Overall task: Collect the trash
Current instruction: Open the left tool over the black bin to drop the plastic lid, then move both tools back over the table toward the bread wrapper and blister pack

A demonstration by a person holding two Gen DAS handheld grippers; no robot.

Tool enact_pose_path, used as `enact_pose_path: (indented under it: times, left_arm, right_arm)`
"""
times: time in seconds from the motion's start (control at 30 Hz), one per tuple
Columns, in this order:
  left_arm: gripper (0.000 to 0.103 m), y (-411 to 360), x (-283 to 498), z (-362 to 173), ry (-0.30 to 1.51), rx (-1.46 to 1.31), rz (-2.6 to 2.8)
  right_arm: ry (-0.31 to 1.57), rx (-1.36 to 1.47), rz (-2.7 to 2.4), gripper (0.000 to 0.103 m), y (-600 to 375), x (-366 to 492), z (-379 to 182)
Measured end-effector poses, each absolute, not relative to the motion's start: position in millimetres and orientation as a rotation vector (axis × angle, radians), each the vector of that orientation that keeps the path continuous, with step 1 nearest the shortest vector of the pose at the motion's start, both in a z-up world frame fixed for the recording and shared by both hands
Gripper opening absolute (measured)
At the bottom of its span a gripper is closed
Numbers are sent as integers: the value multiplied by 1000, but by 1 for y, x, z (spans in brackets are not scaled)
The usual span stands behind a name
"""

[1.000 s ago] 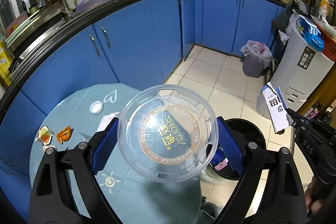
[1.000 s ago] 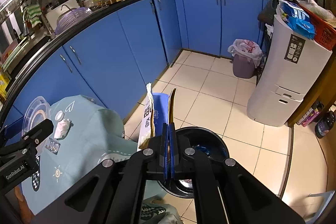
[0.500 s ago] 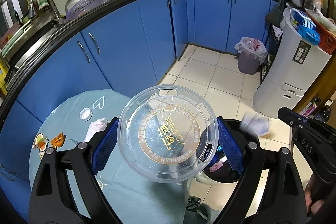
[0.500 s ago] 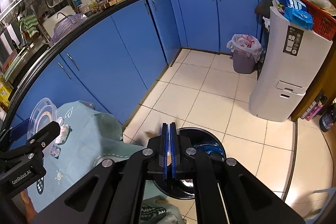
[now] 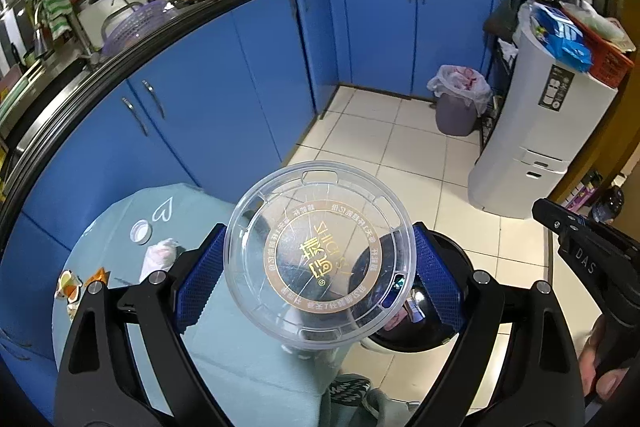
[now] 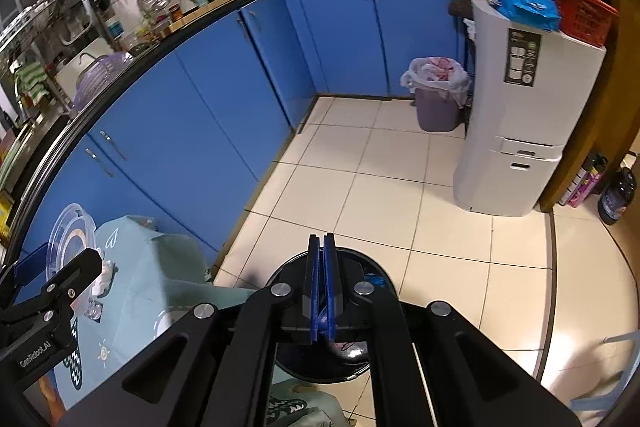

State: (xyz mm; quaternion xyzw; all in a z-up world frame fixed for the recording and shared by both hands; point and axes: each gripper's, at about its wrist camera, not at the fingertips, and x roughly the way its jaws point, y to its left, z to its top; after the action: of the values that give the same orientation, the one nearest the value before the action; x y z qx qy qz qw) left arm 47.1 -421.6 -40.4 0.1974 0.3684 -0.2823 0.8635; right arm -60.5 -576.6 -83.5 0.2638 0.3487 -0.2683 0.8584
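**Desk and floor: what's on them**

Desk (image 5: 248,359) is covered by a light teal cloth (image 5: 120,223) printed with a white heart outline. Lying on the cloth: a small white cap (image 5: 141,231) just beside the heart, a crumpled white tissue (image 5: 159,255) near it, and orange-and-white wrapper scraps (image 5: 74,287) toward the left edge. Cream tiled floor (image 5: 380,155) carries a black round bin (image 5: 424,323) just beside the desk, a grey bin with a white liner (image 5: 456,103) in the far corner, and a tall white appliance (image 5: 536,143) at right.
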Motion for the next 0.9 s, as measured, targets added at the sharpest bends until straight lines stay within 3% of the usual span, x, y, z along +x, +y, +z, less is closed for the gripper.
enact_pose_path:
  times: [0.37,0.53,0.9]
  left_arm:
    - [90,-451,36,-39,780,433,-670]
    - [99,-456,33,-36,789,422,-698]
    - [99,-454,37,-39,835,397,-698]
  right_arm:
    - [723,556,-623,4,-591,-76,-81]
    - [715,551,-664,4,-597,-82,-80]
    - [712,563,-666,4,-598,-86,-79]
